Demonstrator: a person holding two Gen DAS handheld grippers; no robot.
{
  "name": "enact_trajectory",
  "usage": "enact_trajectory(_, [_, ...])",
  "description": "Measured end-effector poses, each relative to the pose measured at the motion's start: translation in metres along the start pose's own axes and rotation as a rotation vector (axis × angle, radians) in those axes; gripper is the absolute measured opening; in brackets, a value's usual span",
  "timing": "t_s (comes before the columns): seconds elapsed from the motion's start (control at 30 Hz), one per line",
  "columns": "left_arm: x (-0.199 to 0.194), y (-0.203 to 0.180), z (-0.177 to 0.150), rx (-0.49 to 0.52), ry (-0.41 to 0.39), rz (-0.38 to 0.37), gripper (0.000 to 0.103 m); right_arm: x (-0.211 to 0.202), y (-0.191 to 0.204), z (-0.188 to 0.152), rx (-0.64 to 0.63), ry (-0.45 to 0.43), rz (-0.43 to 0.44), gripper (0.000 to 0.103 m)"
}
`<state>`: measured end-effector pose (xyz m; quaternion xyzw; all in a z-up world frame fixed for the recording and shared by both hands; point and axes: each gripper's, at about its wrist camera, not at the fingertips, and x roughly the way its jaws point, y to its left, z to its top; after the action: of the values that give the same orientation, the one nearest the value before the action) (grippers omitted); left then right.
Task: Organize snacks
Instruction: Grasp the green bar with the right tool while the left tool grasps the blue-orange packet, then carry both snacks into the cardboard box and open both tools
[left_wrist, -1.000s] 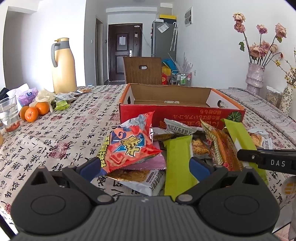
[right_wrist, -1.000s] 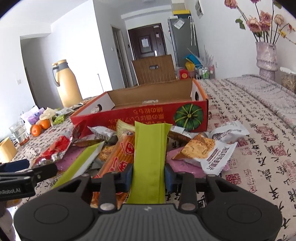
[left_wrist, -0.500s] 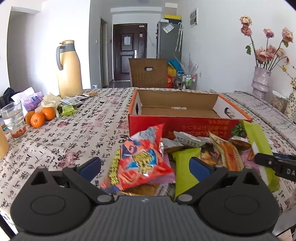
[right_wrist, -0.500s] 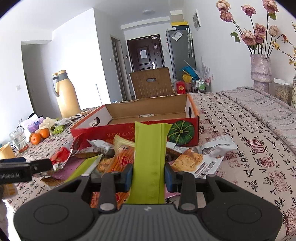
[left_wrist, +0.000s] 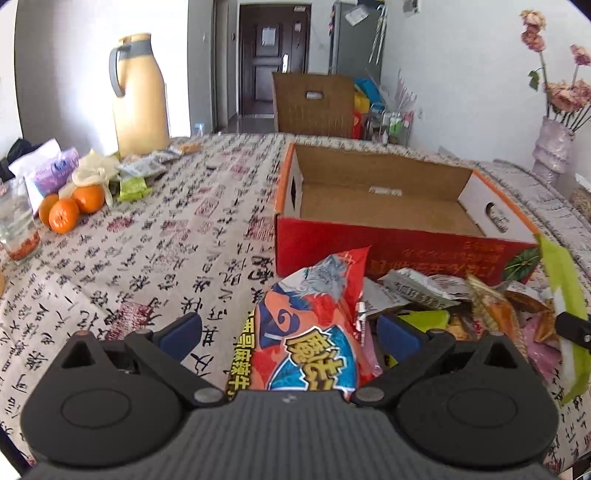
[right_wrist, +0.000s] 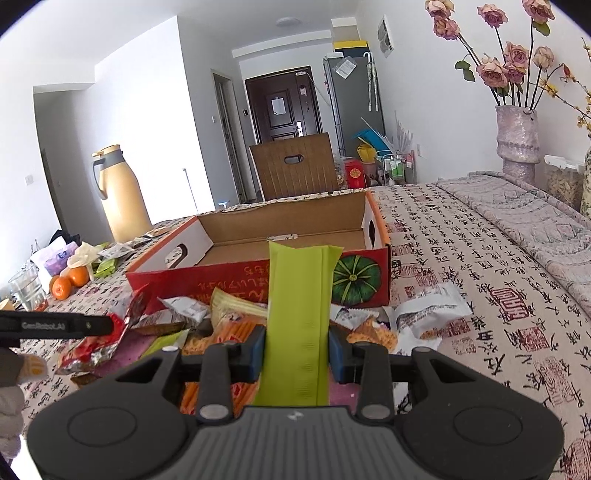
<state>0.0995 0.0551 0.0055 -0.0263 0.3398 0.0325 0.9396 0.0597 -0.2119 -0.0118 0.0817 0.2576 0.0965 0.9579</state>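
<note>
Lettering first: we read "GenRobot.AI" in pale print along the side of the left gripper (right_wrist: 112, 325), which reaches in from the left edge of the right wrist view; yellow Chinese characters run across the red-and-blue snack bag (left_wrist: 314, 332), and upside-down gold characters line the red front wall of the cardboard box (right_wrist: 236, 280), beside a printed green pumpkin. We see the tablecloth (right_wrist: 480, 266) covered in black calligraphy and red seal stamps. The right gripper (right_wrist: 297, 354) points forward and slightly down, its blue pads clamped on both edges of a plain green packet (right_wrist: 299, 314) held upright above the snack pile (right_wrist: 221, 325), just in front of the open, empty box. The left gripper's jaws stand wide apart; the red-and-blue bag lies between them, its right edge close against one pad, grip uncertain.
</note>
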Motion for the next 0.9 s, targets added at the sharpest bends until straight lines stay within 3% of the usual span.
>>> enact_trajectory(0.17, [0.016,0.004,0.002,-0.032,0.060,-0.016,0.095,0.010,-0.001,0.006,0.000,0.012,0.009,0.034])
enact_trajectory(0.27, [0.021,0.005,0.001,-0.041,0.084,-0.032,0.080,0.015,-0.001,0.008,0.001,0.019,0.018,0.034])
enact_trajectory(0.43, [0.024,0.010,-0.004,-0.077,0.111,-0.044,0.067,0.021,-0.001,0.010,0.005,0.027,0.030,0.034])
enact_trajectory(0.9, [-0.008,0.005,0.002,-0.036,-0.003,0.000,0.064,0.013,-0.002,0.014,0.009,0.007,0.034,0.034])
